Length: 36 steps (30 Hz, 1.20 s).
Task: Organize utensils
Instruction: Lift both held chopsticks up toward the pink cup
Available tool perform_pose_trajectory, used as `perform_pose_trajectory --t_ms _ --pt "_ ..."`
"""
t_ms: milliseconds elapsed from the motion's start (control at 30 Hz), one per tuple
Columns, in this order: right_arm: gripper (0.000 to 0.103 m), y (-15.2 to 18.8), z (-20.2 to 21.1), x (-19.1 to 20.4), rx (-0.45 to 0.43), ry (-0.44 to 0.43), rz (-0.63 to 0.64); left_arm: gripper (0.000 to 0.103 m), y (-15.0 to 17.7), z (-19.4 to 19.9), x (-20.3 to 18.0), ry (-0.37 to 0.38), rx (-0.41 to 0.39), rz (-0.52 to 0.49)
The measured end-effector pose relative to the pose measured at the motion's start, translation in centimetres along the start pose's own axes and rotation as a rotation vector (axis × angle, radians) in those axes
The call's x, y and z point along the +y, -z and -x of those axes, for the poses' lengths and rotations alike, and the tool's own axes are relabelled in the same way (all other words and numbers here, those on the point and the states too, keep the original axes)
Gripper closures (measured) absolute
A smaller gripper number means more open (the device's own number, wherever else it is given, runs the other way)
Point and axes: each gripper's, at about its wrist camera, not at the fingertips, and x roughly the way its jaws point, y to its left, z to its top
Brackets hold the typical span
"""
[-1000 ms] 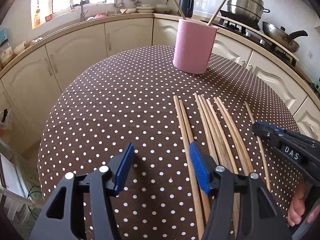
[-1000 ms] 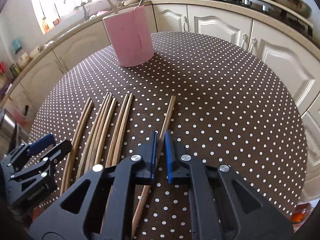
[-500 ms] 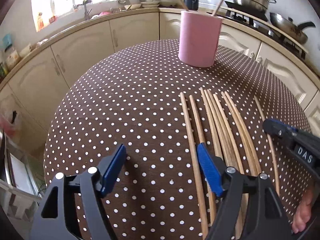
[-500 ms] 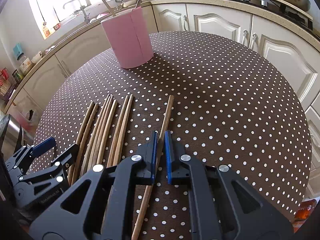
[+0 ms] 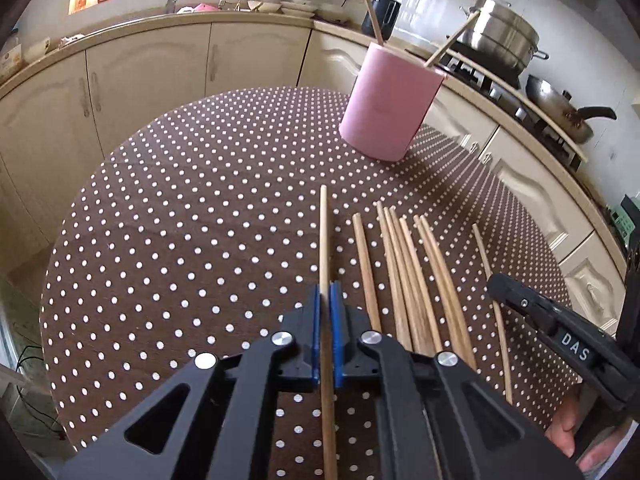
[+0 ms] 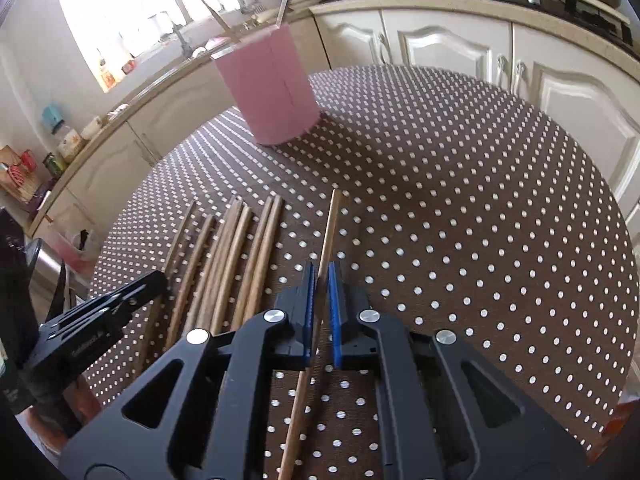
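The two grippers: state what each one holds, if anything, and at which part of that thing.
The left gripper, just closed, clamps the leftmost chopstick partway along its shaft. The right gripper clamps the rightmost chopstick, also mid-shaft.

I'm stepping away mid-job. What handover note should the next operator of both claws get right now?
Left claw: its jaws just closed on the leftmost chopstick.
Right claw: shut on the rightmost chopstick.
Pink holder stands upright at the far side of the dotted table.
Done: two chopsticks already in the holder.
Left: both gripped sticks, plus the loose row lying between the claws.
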Motion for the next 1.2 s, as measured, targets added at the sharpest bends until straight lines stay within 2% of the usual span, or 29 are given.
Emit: perform_pose_trajectory --t_ms 167,333,433,533,733,900,1100,1200 --pt "0.096 0.3 1.8 0.5 -0.088 0.032 0.030 0.097 0.1 2.0 -0.2 0.025 -0.102 -0.029" --pt "0.096 0.0 4.2 0.7 -0.159 0.005 0.050 0.097 -0.1 3.7 -0.3 0.055 -0.131 -0.026" --pt "0.096 -0.5 6.3 1.0 -0.212 0.021 0.055 0.097 -0.3 5.3 -0.4 0.102 -0.159 -0.046" --pt "0.097 -1.3 8.2 1.4 -0.259 0.022 0.074 0.097 -0.8 6.7 -1.3 0.091 -0.201 -0.075" --pt "0.097 -2.5 11.4 2.8 -0.350 0.031 0.148 0.097 -1.8 9.5 -2.7 0.114 -0.285 -0.121" --pt "0.097 -4.0 12.2 4.0 -0.388 0.027 0.179 0.098 -3.2 10.3 -4.2 0.114 -0.327 -0.139" --pt "0.097 -5.9 12.4 4.6 -0.423 0.024 0.175 0.098 -5.4 10.9 -5.5 0.098 -0.412 -0.154" --pt "0.097 -6.9 12.6 5.0 -0.458 0.020 0.184 0.097 -6.7 10.8 -6.1 0.070 -0.452 -0.156"
